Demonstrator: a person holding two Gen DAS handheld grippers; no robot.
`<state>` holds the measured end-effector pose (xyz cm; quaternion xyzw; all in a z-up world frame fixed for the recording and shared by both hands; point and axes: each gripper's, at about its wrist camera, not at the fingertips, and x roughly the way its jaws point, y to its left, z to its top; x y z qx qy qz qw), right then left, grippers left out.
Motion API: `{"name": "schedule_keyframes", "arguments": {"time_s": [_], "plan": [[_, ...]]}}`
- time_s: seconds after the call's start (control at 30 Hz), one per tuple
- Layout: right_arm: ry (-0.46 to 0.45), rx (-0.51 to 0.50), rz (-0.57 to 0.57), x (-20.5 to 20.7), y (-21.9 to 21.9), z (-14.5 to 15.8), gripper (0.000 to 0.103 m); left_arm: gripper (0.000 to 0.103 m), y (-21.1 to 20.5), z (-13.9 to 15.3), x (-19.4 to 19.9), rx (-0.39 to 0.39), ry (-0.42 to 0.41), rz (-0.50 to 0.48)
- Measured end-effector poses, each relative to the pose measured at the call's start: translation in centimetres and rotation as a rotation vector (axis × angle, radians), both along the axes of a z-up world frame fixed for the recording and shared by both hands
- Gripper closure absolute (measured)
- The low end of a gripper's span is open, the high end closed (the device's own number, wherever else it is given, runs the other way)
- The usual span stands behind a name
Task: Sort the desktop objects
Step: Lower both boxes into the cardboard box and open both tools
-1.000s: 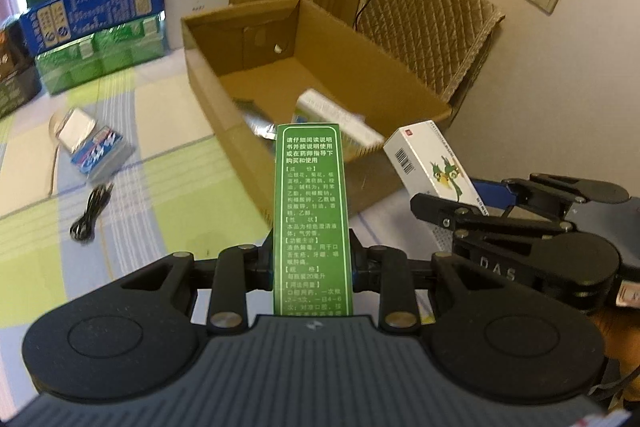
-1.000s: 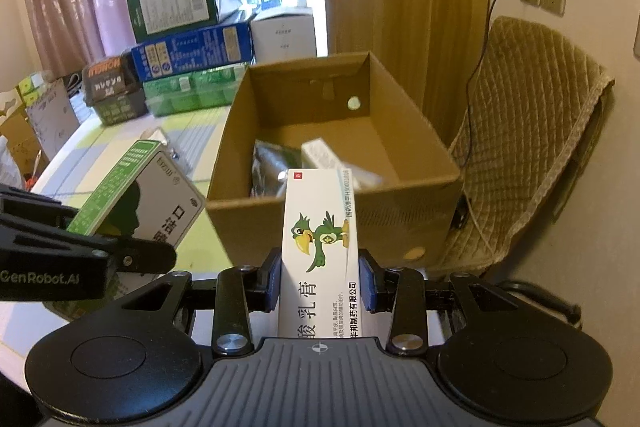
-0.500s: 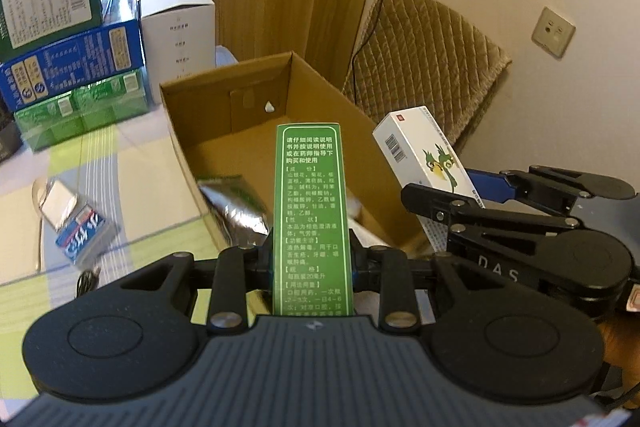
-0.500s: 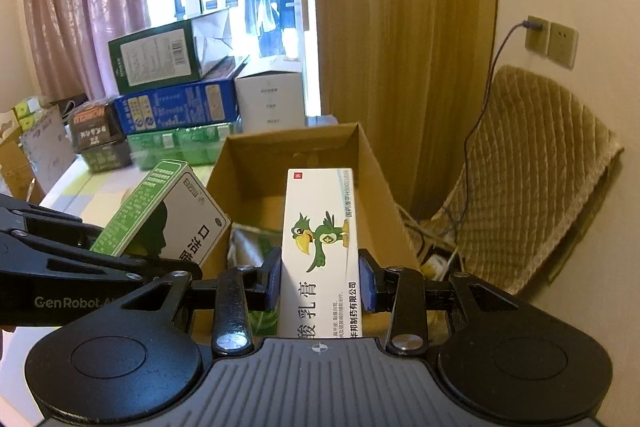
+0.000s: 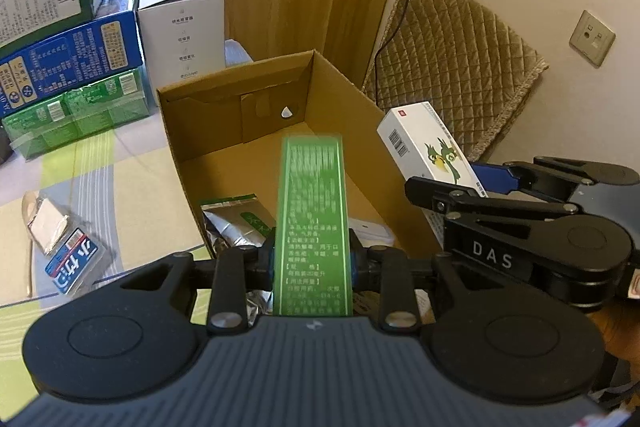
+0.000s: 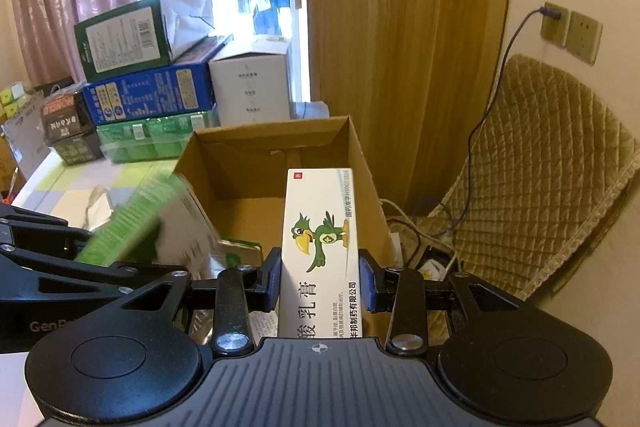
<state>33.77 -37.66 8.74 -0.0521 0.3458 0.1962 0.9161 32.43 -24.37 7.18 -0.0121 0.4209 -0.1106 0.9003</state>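
Left wrist, green box [image 5: 311, 227] between hand-held gripper [image 5: 311, 263] fingers

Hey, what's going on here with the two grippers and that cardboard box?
A person is sorting small items into the open cardboard box. The left gripper is shut on a green medicine box, blurred, over the box opening. The right gripper is shut on a white parrot carton there too. Neither is released yet.

A foil pouch [image 5: 236, 223] lies in the cardboard box [image 5: 224, 95], with stacked cartons [image 5: 72, 55] behind-left of it.
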Motion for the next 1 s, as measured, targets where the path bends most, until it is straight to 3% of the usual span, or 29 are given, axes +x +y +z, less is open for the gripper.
{"name": "schedule_keyframes", "arguments": {"time_s": [0.07, 0.57, 0.6, 0.7, 1.0], "plan": [[0.010, 0.001, -0.004, 0.4, 0.0, -0.4, 0.068, 0.063, 0.0, -0.4, 0.4, 0.025, -0.004, 0.009], [0.022, 0.040, 0.012, 0.9, 0.4, -0.6, 0.067, 0.055, 3.1, 0.2, -2.1, -0.001, -0.039, 0.083], [0.020, 0.058, 0.022, 1.0, 0.4, -0.5, 0.066, 0.053, 3.2, 0.2, -2.3, 0.001, -0.039, 0.087], [0.005, 0.072, 0.011, 0.7, 0.3, 0.0, 0.050, 0.045, 3.5, 0.1, -2.8, 0.000, -0.039, 0.097], [0.021, 0.083, -0.023, -2.1, -0.9, 0.6, 0.038, 0.029, 4.9, 0.4, -5.5, -0.002, -0.044, 0.130]]}}
